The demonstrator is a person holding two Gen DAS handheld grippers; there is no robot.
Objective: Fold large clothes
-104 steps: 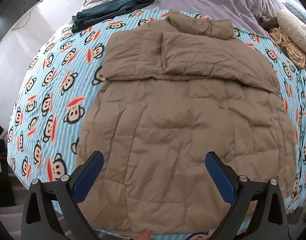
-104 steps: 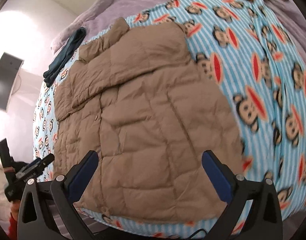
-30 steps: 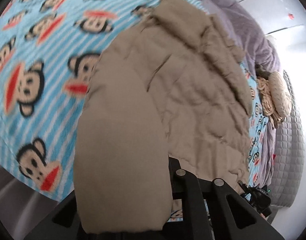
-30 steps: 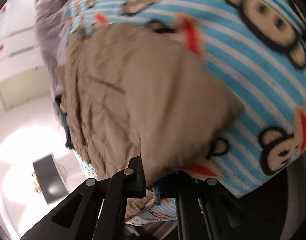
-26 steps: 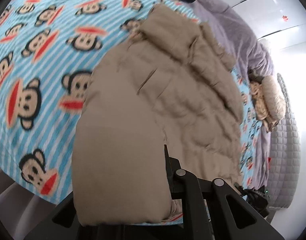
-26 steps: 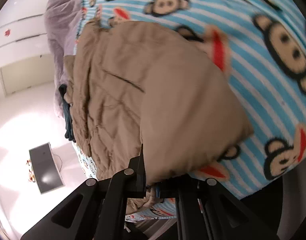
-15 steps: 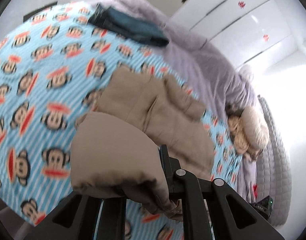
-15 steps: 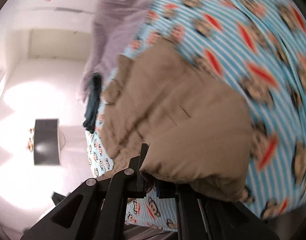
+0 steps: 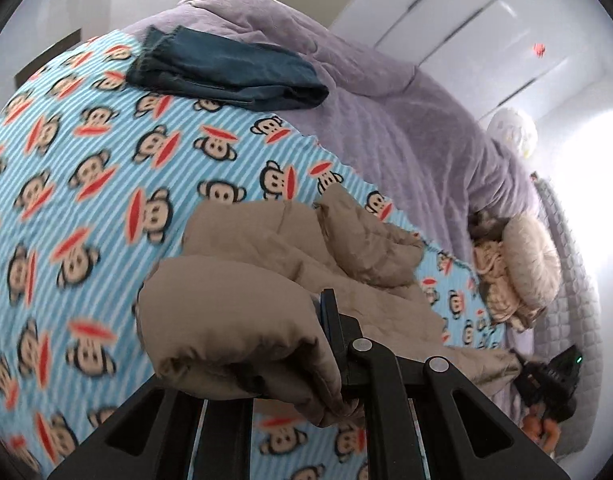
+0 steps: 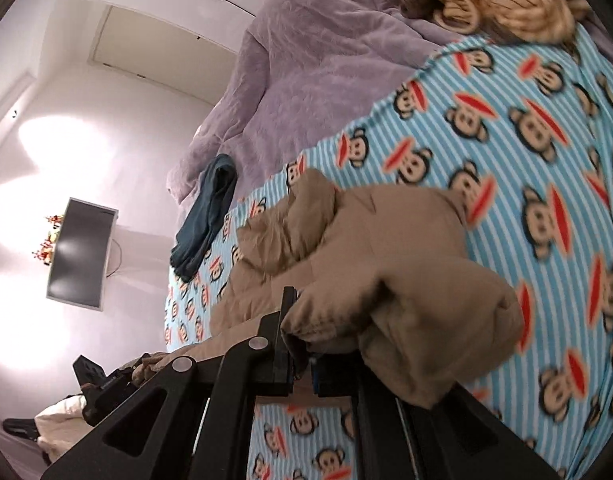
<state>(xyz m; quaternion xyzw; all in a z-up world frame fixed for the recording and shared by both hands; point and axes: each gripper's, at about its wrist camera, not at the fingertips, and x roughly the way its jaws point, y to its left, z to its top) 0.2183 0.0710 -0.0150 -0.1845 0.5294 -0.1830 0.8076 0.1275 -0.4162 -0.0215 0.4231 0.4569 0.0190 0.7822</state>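
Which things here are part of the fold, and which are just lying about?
In the job:
- tan puffer jacket
- left hand-held gripper, shut on its hem
- right hand-held gripper, shut on its hem

Lying about:
- folded jeans
- purple blanket
- beige cushion

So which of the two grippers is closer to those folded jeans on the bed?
Left. The left gripper holds the tan jacket on the side where the jeans lie. The right gripper holds the jacket's opposite corner, farther away.
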